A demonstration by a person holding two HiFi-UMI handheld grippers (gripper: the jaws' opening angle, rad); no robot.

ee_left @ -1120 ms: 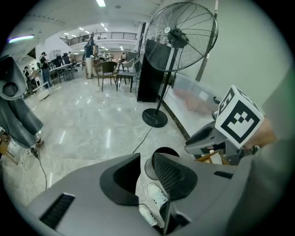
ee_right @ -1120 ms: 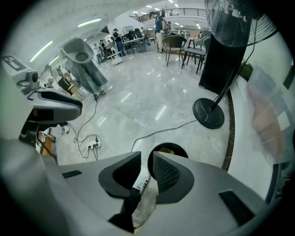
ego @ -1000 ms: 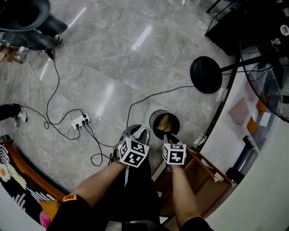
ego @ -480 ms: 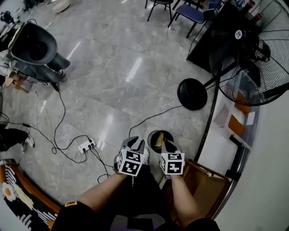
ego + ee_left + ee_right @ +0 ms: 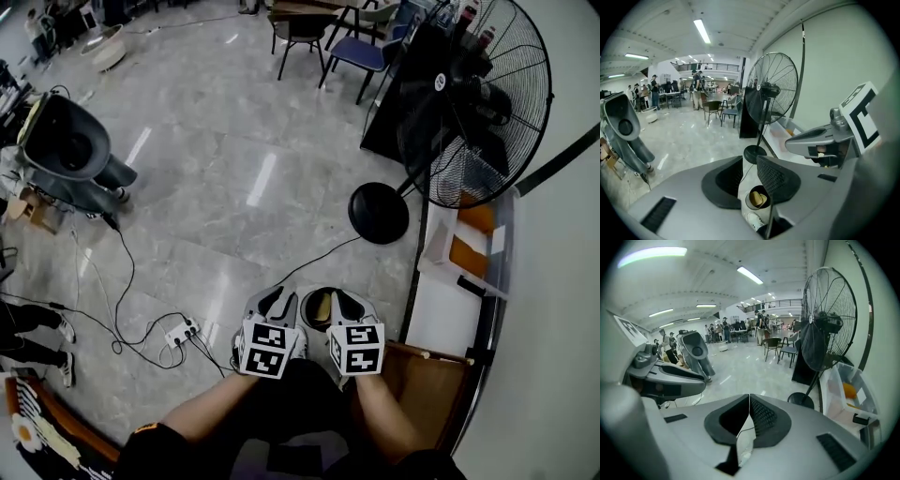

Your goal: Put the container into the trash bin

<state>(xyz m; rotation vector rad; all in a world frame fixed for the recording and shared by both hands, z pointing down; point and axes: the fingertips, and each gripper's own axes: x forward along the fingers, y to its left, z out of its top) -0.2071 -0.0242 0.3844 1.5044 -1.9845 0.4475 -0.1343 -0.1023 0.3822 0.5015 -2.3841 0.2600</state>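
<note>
1. Black-and-white square markers cover the cube on each hand-held gripper; the print on the orange sleeve patch (image 5: 145, 429) is too small to read.
2. The left hand-held gripper (image 5: 750, 164) has its jaws partly apart, with nothing between them.
3. The right hand-held gripper (image 5: 749, 401) is closing, its tips all but together and holding nothing.
4. The tan container (image 5: 758, 198) lies inside the bin (image 5: 749, 202) on the floor (image 5: 234, 187), below both.
</note>
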